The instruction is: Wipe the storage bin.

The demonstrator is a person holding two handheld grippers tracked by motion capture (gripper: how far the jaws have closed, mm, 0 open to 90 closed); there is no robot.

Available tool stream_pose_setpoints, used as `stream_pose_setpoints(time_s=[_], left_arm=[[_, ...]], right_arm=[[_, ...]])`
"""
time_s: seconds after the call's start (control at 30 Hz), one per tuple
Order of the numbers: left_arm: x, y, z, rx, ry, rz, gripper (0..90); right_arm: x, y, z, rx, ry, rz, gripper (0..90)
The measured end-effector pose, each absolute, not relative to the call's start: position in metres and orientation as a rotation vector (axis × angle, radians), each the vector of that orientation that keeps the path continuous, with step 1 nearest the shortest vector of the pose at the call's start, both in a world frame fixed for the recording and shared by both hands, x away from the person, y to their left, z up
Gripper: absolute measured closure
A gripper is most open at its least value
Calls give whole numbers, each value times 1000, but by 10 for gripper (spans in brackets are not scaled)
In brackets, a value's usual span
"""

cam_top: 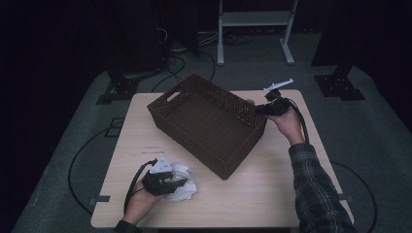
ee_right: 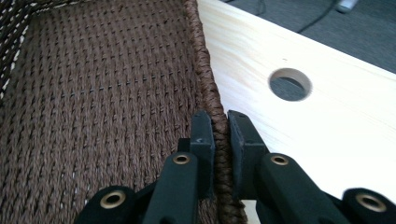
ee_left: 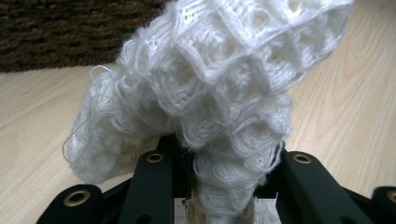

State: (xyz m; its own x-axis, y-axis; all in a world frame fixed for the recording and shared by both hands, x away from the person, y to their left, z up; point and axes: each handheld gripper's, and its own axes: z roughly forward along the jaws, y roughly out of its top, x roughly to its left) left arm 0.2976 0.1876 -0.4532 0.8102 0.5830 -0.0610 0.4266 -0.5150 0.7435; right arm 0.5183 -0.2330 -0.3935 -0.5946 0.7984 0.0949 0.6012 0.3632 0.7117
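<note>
The left tool (cam_top: 180, 183) is clenched on a white knitted cloth (cam_top: 183, 182), which lies bunched on the counter (cam_top: 252, 194) at about seven o'clock from the brown woven basket (cam_top: 209, 121), just beside its near corner. The right tool (ee_right: 220, 128) grips the basket's rim at its three o'clock end, one jaw inside the wall and one outside.

In the left gripper view the white knitted cloth (ee_left: 219, 93) is cut off by the top edge, and the worktop (ee_left: 42, 121) behind it is partly hidden. In the right gripper view the woven basket (ee_right: 102, 93) is cropped at left and bottom, its rim partly covered by the fingers (ee_right: 203, 140).
</note>
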Motion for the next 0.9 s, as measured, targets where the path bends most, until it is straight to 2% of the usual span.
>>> stream_pose_setpoints(time_s=[0.37, 0.7, 0.9], left_arm=[[298, 188, -453, 2192, 744, 254, 663], [297, 185, -453, 2197, 736, 255, 663], [298, 185, -453, 2200, 737, 256, 663]], right_arm=[[508, -260, -394, 1337, 2258, 1026, 816], [468, -262, -397, 1301, 2272, 1087, 807], [446, -256, -397, 1237, 2273, 1056, 763]])
